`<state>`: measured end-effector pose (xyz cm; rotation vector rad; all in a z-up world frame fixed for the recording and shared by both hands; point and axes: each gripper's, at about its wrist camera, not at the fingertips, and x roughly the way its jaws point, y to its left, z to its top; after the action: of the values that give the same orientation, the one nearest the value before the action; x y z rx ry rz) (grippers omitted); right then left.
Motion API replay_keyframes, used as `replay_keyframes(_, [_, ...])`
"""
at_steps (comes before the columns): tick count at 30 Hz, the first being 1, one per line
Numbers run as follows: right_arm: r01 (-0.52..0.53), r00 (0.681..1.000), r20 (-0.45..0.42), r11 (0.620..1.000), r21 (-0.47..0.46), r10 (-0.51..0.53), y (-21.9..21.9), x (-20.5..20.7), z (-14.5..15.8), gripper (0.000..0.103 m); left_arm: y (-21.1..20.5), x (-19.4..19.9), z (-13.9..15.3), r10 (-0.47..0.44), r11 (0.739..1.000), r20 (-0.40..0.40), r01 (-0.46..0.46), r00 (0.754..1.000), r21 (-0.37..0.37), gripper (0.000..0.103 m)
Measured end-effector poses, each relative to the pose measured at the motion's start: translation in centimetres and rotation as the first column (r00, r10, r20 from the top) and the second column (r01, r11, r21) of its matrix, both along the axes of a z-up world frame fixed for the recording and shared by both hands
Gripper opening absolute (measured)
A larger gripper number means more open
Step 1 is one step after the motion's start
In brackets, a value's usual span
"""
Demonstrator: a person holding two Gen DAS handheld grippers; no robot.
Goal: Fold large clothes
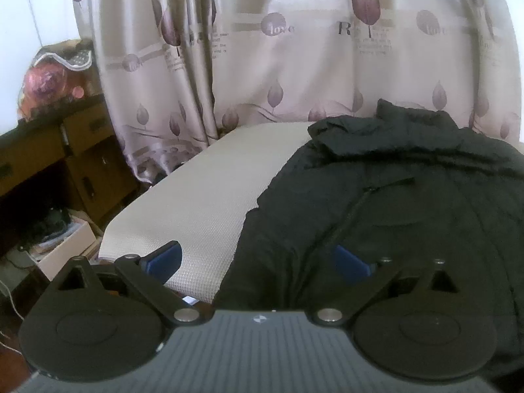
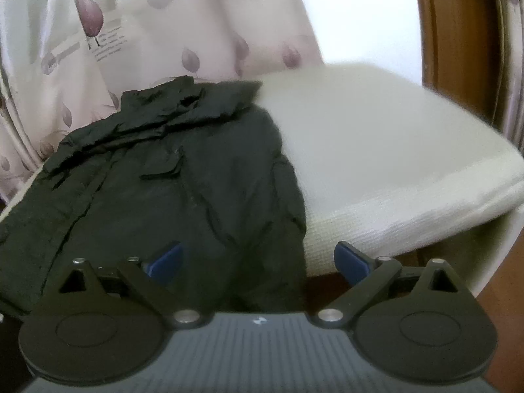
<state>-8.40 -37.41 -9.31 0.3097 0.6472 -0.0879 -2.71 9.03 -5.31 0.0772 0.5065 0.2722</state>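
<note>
A large black jacket [image 1: 393, 196] lies spread on a cream mattress [image 1: 203, 196], its collar toward the curtain and its hem at the near edge. In the left wrist view my left gripper [image 1: 258, 262] hovers over the jacket's left hem edge, jaws wide apart, with nothing pinched between the blue pads [image 1: 163, 258]. In the right wrist view the same jacket [image 2: 163, 180] covers the left part of the mattress [image 2: 376, 150]. My right gripper [image 2: 258, 262] stands open above the jacket's right hem corner, and its pads [image 2: 352, 262] touch nothing.
A patterned curtain [image 1: 294, 49] hangs right behind the mattress. A brown wooden cabinet [image 1: 65, 163] with clutter on it and boxes on the floor stands at the left. A wooden door frame [image 2: 458, 32] rises at the right.
</note>
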Motion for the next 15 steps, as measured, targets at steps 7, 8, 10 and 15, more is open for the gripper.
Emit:
replay_keyframes(7, [0.005,1.0,-0.013,0.998,0.056,-0.004,-0.1,0.6,-0.8,0.1,0.1,0.3,-0.3,-0.003,1.0,-0.021,0.003,1.0,-0.01,0.099])
replay_keyframes(8, [0.005,1.0,-0.017,0.998,0.065,-0.004,-0.2,0.7,-1.0,0.1,0.1,0.4,-0.4,-0.003,1.0,-0.023,0.003,1.0,-0.011,0.099])
replay_keyframes(10, [0.011,1.0,-0.03,0.996,0.085,-0.008,-0.4,0.9,-1.4,0.1,0.2,0.5,-0.5,-0.001,1.0,-0.027,0.001,1.0,-0.017,0.1])
replay_keyframes(15, [0.031,0.999,-0.042,0.991,0.127,-0.026,-0.8,0.9,-2.1,0.1,1.1,0.7,-0.8,0.0,0.999,-0.024,-0.001,1.0,-0.041,0.101])
